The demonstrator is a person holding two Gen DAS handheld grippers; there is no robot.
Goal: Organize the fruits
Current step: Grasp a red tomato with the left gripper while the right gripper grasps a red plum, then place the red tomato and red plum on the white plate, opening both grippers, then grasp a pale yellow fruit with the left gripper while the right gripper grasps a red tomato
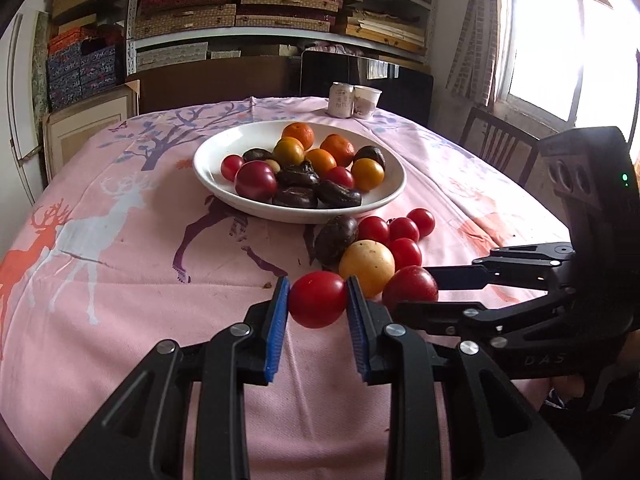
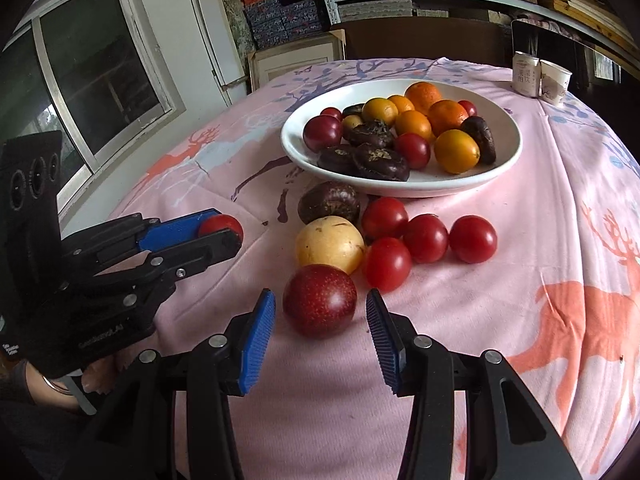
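My left gripper (image 1: 318, 298) is shut on a red tomato (image 1: 318, 305), held just above the pink tablecloth; it also shows in the right wrist view (image 2: 224, 230). My right gripper (image 2: 320, 308) is open, its blue pads either side of a dark red plum (image 2: 320, 300) on the cloth, not touching it. Behind the plum lie a yellow fruit (image 2: 330, 244), a dark purple fruit (image 2: 329, 203) and several red tomatoes (image 2: 426, 238). A white bowl (image 2: 496, 168) farther back holds oranges, tomatoes, a plum and dark fruits.
A can (image 1: 341, 100) and a paper cup (image 1: 366, 102) stand at the table's far edge. A wooden chair (image 1: 498, 148) stands at the right. Shelves of boxes fill the back wall. The round table (image 1: 120, 300) carries a pink deer-print cloth.
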